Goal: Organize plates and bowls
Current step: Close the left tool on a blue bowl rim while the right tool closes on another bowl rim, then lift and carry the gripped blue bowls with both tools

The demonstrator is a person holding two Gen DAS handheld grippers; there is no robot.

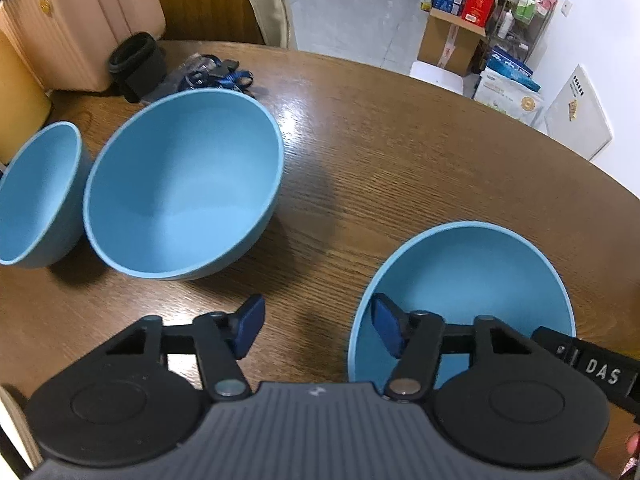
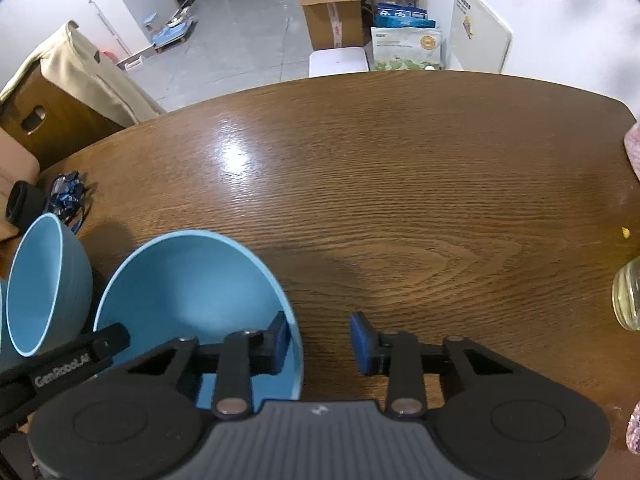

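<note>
Blue bowls stand upright, mouths up, on the brown wooden table (image 1: 400, 152): a small bowl (image 1: 36, 200) just beside a large bowl (image 1: 180, 184), and a third bowl (image 1: 472, 280) nearer. The left gripper (image 1: 318, 328) and the right gripper (image 2: 320, 344) are both spread wide, each straddling the third bowl's rim. Boxes (image 2: 332, 8) stand on the grey floor beyond.

bowls (image 1: 180, 184) light blue | table (image 1: 400, 152) brown woodgrain | fingers (image 1: 250, 326) dark blue

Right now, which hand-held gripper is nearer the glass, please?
Right: the right hand-held gripper sits left of the glass; the left hand-held gripper is farther left, past the bowl.
</note>
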